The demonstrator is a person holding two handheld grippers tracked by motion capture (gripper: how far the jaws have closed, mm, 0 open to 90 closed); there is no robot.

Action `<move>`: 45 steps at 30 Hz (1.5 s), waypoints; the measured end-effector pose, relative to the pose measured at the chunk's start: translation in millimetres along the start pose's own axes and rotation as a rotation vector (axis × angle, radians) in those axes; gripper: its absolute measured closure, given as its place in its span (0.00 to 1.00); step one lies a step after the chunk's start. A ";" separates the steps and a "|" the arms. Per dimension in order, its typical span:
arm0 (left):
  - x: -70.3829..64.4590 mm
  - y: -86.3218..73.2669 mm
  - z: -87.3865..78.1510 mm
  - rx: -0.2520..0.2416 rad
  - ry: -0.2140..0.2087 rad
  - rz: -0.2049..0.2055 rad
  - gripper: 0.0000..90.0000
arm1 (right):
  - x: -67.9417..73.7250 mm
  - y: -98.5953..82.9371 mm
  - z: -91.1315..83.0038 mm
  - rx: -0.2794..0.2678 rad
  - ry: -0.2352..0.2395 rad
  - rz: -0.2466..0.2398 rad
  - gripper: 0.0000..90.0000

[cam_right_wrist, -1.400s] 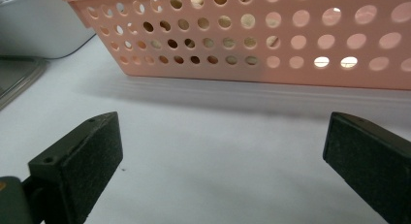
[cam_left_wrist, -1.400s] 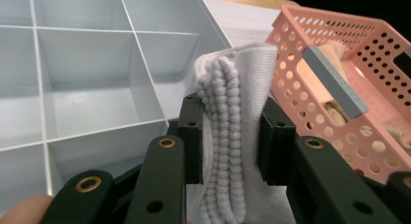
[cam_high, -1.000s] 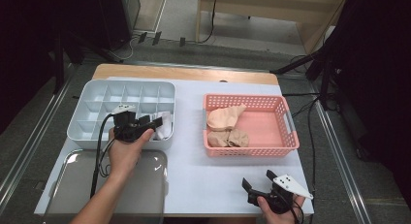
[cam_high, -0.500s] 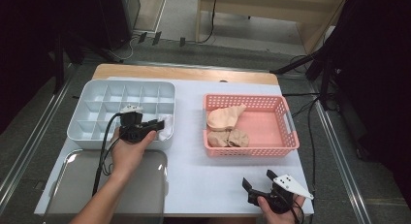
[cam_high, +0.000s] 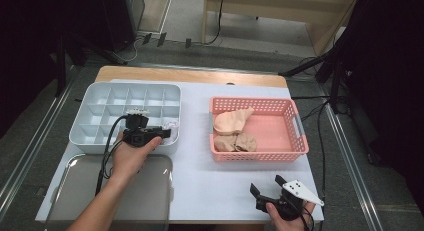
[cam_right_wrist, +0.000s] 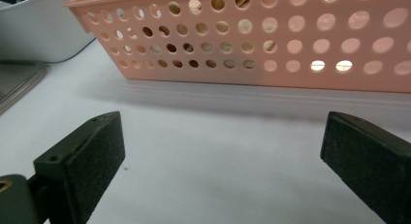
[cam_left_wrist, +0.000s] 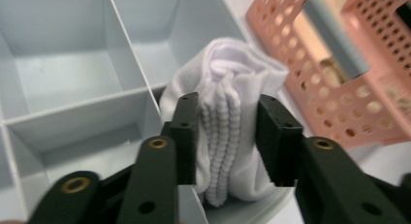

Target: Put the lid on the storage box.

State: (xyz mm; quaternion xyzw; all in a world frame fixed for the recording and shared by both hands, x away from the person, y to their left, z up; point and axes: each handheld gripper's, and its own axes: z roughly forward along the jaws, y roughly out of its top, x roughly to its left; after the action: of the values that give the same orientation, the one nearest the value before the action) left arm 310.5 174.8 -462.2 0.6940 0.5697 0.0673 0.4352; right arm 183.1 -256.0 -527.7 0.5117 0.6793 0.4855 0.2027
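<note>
Left gripper (cam_left_wrist: 227, 136) clamped on a bunched white sock (cam_left_wrist: 228, 117), ribbed cuff folds squeezed between the two black jaws, soft body of the sock bulging out above and beyond the pads. Just under and behind the sock, the near right corner compartment of the grey divided tray (cam_left_wrist: 72, 69), sock lower end dipping toward that compartment's rim; whether touching its floor, cannot tell. To the left of the jaws, bare compartments with thin dividing walls. Farther off to the right past the sock, the pink perforated basket (cam_left_wrist: 349, 88), blurred.

From the high view, same left gripper (cam_high: 150, 133) held in a hand over the tray's near right edge (cam_high: 172, 143), white sock (cam_high: 170, 126) a small pale patch at the jaw tips. Nearer than the gripper, under the forearm, a flat grey lid or tray (cam_high: 150, 191) on the table.

Right gripper (cam_right_wrist: 223, 156) spread wide with nothing between the jaws, pads hovering low over the white tabletop (cam_right_wrist: 218, 136). Straight ahead of the jaws, near but apart, the basket's long side wall (cam_right_wrist: 291, 44). In the high view, right gripper (cam_high: 265, 196) at the table's near edge, the basket (cam_high: 260, 153) beyond it, beige socks (cam_high: 232, 123) piled in the basket's left half.
</note>
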 end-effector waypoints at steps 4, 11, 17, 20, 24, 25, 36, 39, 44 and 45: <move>-2.9 7.0 -2.4 -0.067 0.014 -0.013 0.50 | -2.7 -0.5 1.9 0.002 0.002 0.011 0.02; -8.9 9.9 15.8 0.026 0.051 0.025 0.73 | -0.6 -0.6 1.8 0.004 0.005 0.007 0.02; -5.6 9.2 18.3 0.067 0.036 0.016 0.83 | -1.4 -0.9 1.8 0.003 0.007 0.010 0.02; -6.5 9.1 22.6 0.104 0.051 0.024 0.84 | -0.7 -0.6 2.2 0.006 0.007 0.007 0.02; 1.7 13.5 30.7 0.181 0.018 -0.019 0.84 | 0.3 -0.9 3.8 0.006 0.008 0.005 0.03; 1.8 13.8 31.3 0.185 0.019 -0.017 0.84 | 1.2 -0.8 3.7 0.008 0.006 0.008 0.03; -2.6 13.1 39.7 0.222 0.069 0.035 0.86 | 3.0 -0.4 5.5 0.007 0.012 0.002 0.03; 3.9 11.1 31.9 0.171 0.025 0.007 0.81 | 4.0 -0.6 5.3 0.008 0.014 0.004 0.04; 7.1 15.2 12.4 0.073 -0.012 -0.022 0.76 | 1.3 -2.3 4.8 0.011 0.009 0.013 0.04; 6.6 16.3 10.6 0.051 -0.013 -0.024 0.75 | 0.6 -2.2 4.9 0.009 0.012 0.015 0.04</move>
State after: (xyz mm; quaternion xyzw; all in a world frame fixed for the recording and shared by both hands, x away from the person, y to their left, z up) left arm 330.9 175.2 -460.3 0.6984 0.5766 0.0427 0.4218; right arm 185.5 -253.3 -531.7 0.5150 0.6787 0.4869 0.1927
